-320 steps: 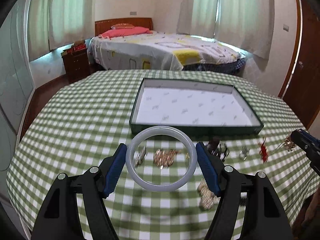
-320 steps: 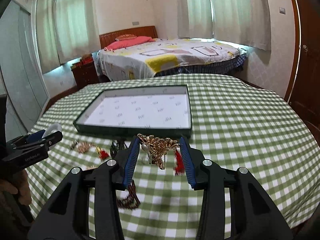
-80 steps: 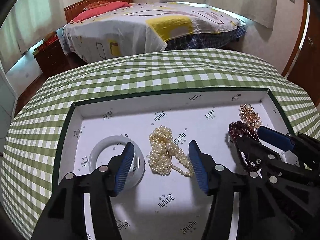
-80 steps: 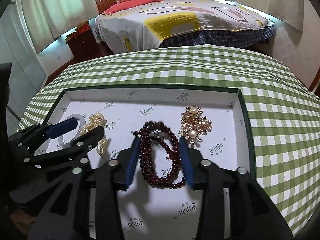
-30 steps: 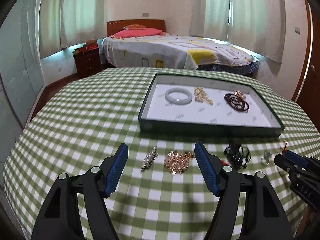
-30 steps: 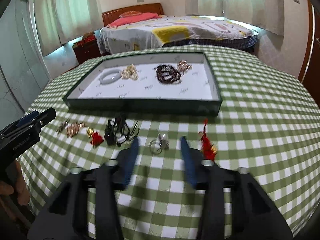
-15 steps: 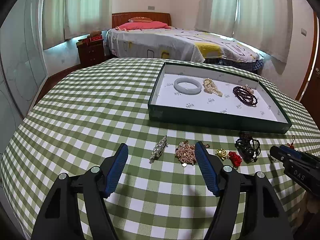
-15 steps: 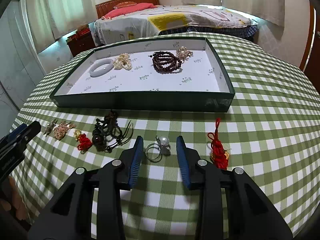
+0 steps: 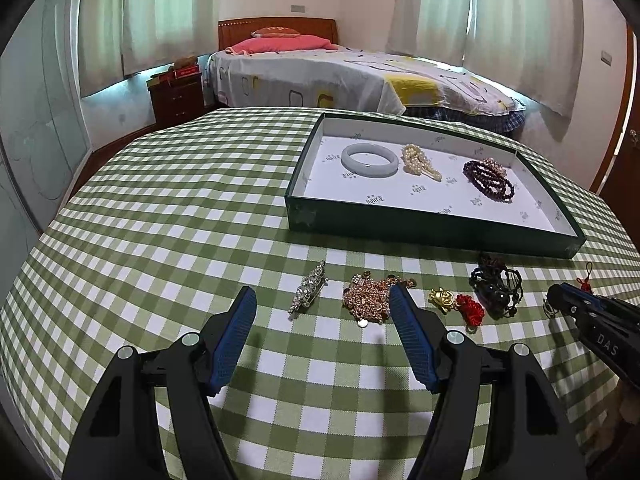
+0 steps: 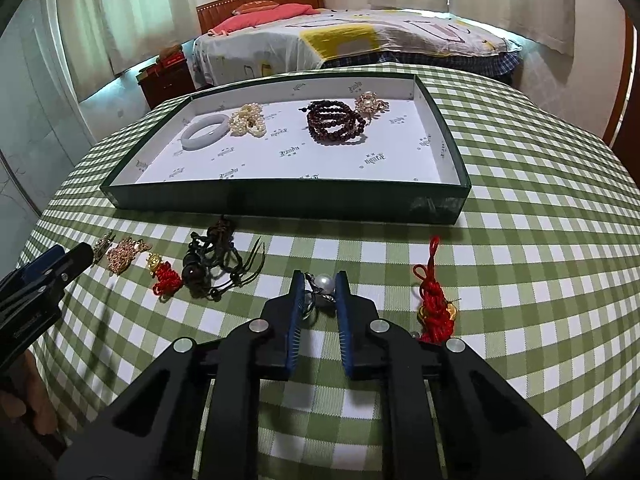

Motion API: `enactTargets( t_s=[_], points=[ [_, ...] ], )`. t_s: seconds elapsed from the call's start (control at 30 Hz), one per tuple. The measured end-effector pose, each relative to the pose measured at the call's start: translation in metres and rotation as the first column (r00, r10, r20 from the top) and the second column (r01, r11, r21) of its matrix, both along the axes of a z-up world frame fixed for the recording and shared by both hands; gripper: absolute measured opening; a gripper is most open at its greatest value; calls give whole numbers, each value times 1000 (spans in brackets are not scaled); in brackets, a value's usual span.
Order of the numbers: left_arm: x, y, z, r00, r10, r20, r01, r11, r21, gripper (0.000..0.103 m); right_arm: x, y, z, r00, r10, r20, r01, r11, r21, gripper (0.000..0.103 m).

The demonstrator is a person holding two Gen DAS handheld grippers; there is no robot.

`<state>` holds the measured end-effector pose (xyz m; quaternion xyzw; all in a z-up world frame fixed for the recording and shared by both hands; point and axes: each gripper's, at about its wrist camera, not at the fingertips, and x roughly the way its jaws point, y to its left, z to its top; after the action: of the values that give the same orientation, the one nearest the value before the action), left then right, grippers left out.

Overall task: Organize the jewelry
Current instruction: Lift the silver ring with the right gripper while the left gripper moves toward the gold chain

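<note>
A green tray (image 9: 436, 230) (image 10: 280, 200) holds a white jade bangle (image 9: 370, 159), a pearl strand (image 9: 420, 160), dark red beads (image 10: 335, 126) and a gold brooch (image 10: 370, 105). On the cloth lie a silver brooch (image 9: 308, 294), a rose-gold chain pile (image 9: 368, 298), a gold and red charm (image 9: 456, 304), a black cord bracelet (image 10: 216, 264), a pearl ring piece (image 10: 320, 288) and a red tassel (image 10: 434, 300). My left gripper (image 9: 322, 312) is open over the silver brooch and chain pile. My right gripper (image 10: 318, 296) has narrowed around the pearl ring piece, fingers (image 10: 296, 292) close to it.
The round table wears a green checked cloth (image 9: 180, 208). A bed (image 9: 352, 76) and a wooden nightstand (image 9: 178, 98) stand behind it. A brown door (image 9: 622, 120) is at the right. The table edge curves away at left and front.
Both grippers have come down closer to the loose jewelry. My right gripper's jaws have narrowed around the pearl ring piece. My left gripper stays open and has shifted slightly left.
</note>
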<state>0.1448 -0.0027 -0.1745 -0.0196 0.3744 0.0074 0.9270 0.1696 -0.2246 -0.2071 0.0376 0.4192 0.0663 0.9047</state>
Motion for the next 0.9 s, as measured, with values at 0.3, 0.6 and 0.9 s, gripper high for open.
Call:
enactTargets(
  t_s=[0.3, 0.6, 0.9],
  points=[
    [2, -1, -4, 1000, -6, -19, 6, 1000, -5, 67, -8, 0, 10, 1000, 10, 30, -10, 1000, -5, 16],
    [8, -5, -7, 998, -31, -46, 30, 999, -18, 67, -9, -4, 10, 999, 16, 28, -16, 1000, 14, 16],
    [15, -20, -4, 995, -86, -42, 86, 996, -12, 60, -8, -8, 6, 1000, 14, 15, -14, 999, 36, 16]
  ],
)
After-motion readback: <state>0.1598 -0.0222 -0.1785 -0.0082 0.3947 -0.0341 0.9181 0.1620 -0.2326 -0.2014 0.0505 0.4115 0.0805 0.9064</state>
